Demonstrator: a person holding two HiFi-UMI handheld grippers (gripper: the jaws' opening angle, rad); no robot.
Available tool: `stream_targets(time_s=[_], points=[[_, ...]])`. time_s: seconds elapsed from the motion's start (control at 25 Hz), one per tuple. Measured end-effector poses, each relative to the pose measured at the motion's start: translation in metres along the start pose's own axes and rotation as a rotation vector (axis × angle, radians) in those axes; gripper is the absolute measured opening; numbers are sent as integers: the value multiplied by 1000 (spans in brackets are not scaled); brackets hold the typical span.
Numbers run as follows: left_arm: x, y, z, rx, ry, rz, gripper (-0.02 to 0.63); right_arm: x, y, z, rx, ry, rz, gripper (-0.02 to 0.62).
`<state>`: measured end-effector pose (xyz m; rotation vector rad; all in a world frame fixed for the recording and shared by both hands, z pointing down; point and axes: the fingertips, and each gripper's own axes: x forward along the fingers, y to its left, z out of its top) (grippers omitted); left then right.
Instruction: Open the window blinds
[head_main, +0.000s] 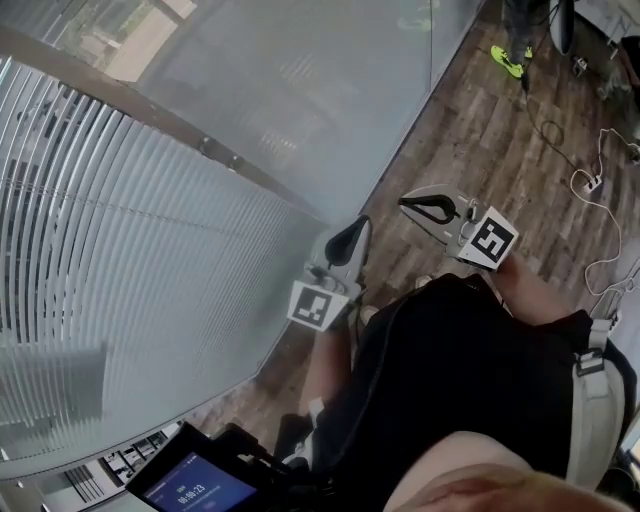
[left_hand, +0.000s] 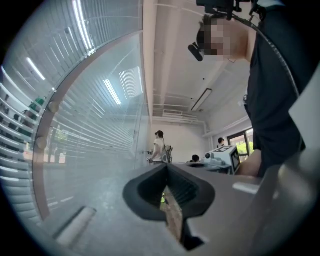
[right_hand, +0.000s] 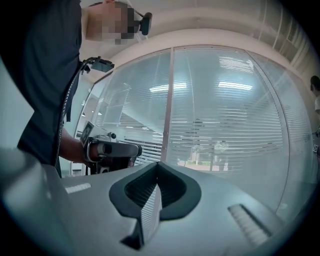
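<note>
White slatted blinds (head_main: 100, 280) hang behind a glass pane (head_main: 290, 110) on my left, their slats lying close together. They also fill the left of the left gripper view as blinds (left_hand: 30, 100) and the middle of the right gripper view as blinds (right_hand: 230, 125). My left gripper (head_main: 360, 225) points along the glass, shut and holding nothing. The right gripper (head_main: 405, 205) is beside it, a little farther from the glass, also shut with nothing between its jaws. Neither touches the blinds or the glass. No cord or wand shows in any view.
A brown frame rail (head_main: 200, 140) runs along the glass and an upright post (right_hand: 167, 110) divides the panes. Wooden floor (head_main: 500, 150) carries white cables (head_main: 590, 180). People stand far down the room (left_hand: 160, 147). A device with a lit screen (head_main: 190, 485) hangs at my front.
</note>
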<state>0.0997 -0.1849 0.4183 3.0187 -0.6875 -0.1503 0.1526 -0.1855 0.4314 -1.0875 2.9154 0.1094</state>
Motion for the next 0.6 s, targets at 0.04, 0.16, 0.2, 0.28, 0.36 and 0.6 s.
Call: stream_targets(time_s=[0.04, 0.16, 0.2, 0.28, 0.36, 0.6], points=[[3, -1, -2, -2, 2, -5, 3, -3, -2, -2, 1, 3, -5, 6], [11, -6, -7, -11, 4, -17, 3, -11, -6, -4, 12, 5, -16, 6], [13, -9, -7, -13, 5, -22, 3, -15, -7, -3, 14, 4, -19, 6], [20, -18, -6, -12, 9, -31, 3, -24, -10, 3, 16, -4, -26, 6], [27, -26, -7, -11, 16, -40, 3, -33, -13, 6, 19, -11, -35, 6], [18, -15, -38, -23, 12, -51, 3, -24, -5, -28, 17, 14, -37, 6]])
